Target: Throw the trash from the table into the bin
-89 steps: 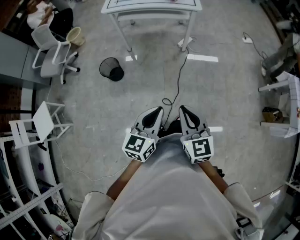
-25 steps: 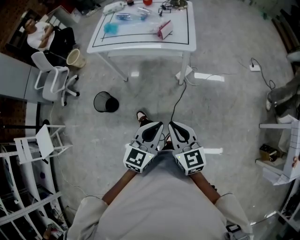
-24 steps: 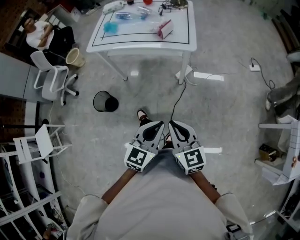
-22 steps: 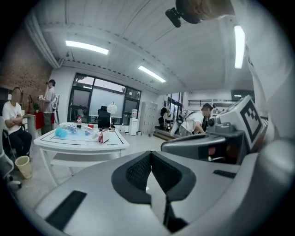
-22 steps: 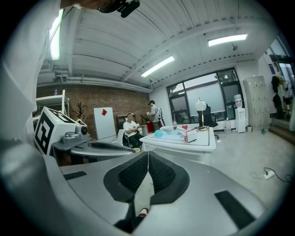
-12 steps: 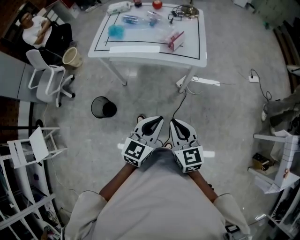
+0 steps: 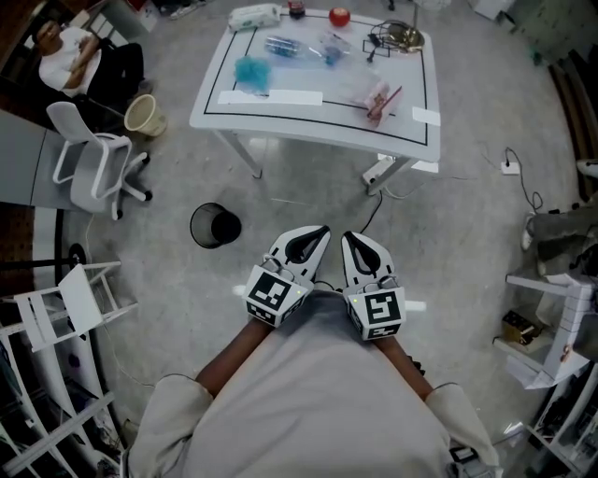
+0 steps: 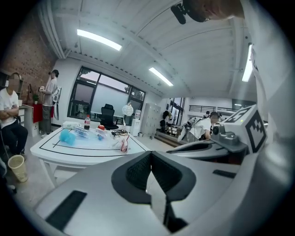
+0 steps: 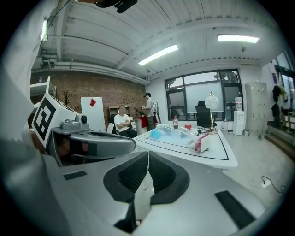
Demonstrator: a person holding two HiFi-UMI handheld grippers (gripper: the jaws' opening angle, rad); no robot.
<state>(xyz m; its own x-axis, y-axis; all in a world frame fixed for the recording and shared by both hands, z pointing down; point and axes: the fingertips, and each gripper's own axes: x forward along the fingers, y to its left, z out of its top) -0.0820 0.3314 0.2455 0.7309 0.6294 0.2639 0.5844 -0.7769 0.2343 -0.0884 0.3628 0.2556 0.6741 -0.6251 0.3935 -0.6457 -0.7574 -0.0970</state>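
Note:
The white table [image 7: 411, 131] stands ahead in the head view. On it lie a blue crumpled wad [image 7: 250, 70], a clear plastic bottle [image 7: 280, 45], a pink wrapper [image 7: 378, 98] and a red round thing [image 7: 339, 17]. A black mesh bin [image 7: 214, 226] sits on the floor left of the table's near legs. My left gripper [image 7: 318, 231] and right gripper [image 7: 350, 237] are held side by side above the floor, short of the table, both shut and empty. The left gripper view shows shut jaws [image 8: 150, 154] before the table [image 8: 92, 152]. The right gripper [image 9: 148, 154] is likewise shut, facing the pink wrapper [image 9: 199, 144].
A white office chair [image 7: 93, 154] and a beige cup-shaped pail [image 7: 142, 114] stand left of the table, near a seated person [image 7: 70, 51]. A black cable [image 7: 374, 210] trails across the floor under the table. A white folding chair [image 7: 70, 294] is at left, shelving [image 7: 551, 317] at right.
The table and bin have drawn nearer and lower in the head view as both grippers travelled forward together. Both stayed shut and side by side.

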